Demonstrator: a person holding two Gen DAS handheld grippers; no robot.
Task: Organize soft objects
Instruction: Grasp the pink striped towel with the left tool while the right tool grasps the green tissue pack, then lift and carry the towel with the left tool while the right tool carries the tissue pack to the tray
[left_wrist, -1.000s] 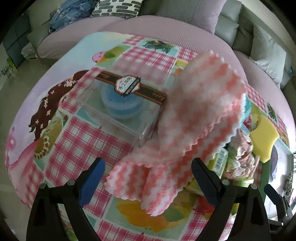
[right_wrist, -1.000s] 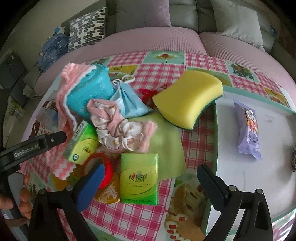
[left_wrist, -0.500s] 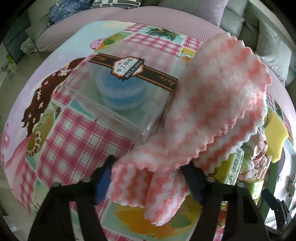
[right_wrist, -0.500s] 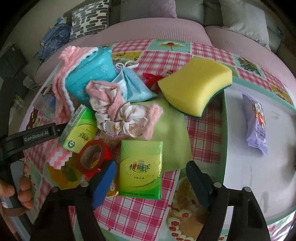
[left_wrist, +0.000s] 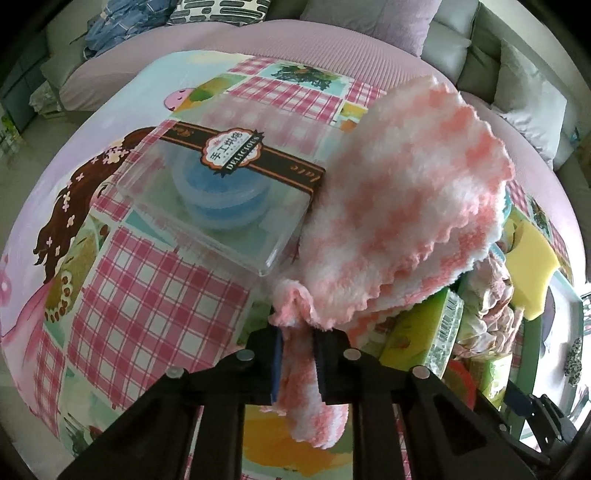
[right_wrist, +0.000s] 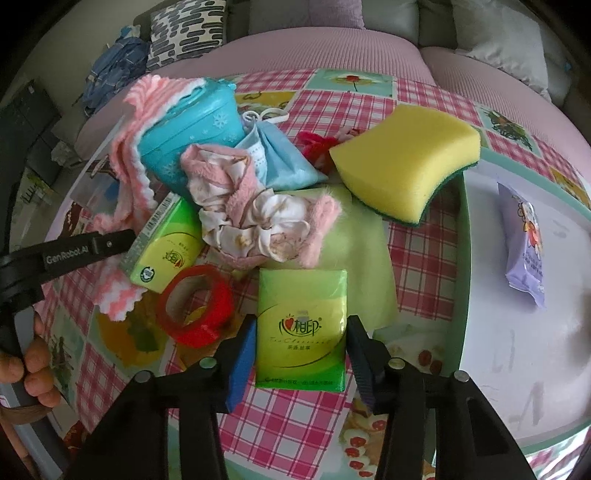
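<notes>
My left gripper (left_wrist: 298, 345) is shut on the near end of a pink-and-white fluffy cloth (left_wrist: 402, 206), which drapes up over a teal pouch; the cloth also shows in the right wrist view (right_wrist: 129, 177). My right gripper (right_wrist: 301, 341) stands around a green tissue pack (right_wrist: 302, 325) lying flat on the checked tablecloth, its pads (right_wrist: 246, 345) close to the pack's sides. Whether they touch it I cannot tell. Behind lie a second green tissue pack (right_wrist: 166, 243), a pink-and-white scrunchie heap (right_wrist: 255, 210), a teal pouch (right_wrist: 192, 129), a light blue bag (right_wrist: 280, 158) and a yellow sponge (right_wrist: 402, 166).
A clear plastic box (left_wrist: 218, 192) with a blue tub inside sits left of the cloth. A red tape roll (right_wrist: 195, 306) lies left of the flat tissue pack. A white tray (right_wrist: 524, 332) at the right holds a purple packet (right_wrist: 524, 240). A pink sofa runs behind the table.
My left gripper has moved in and shut on the cloth's near end. My right gripper has moved forward and narrowed around the flat green tissue pack.
</notes>
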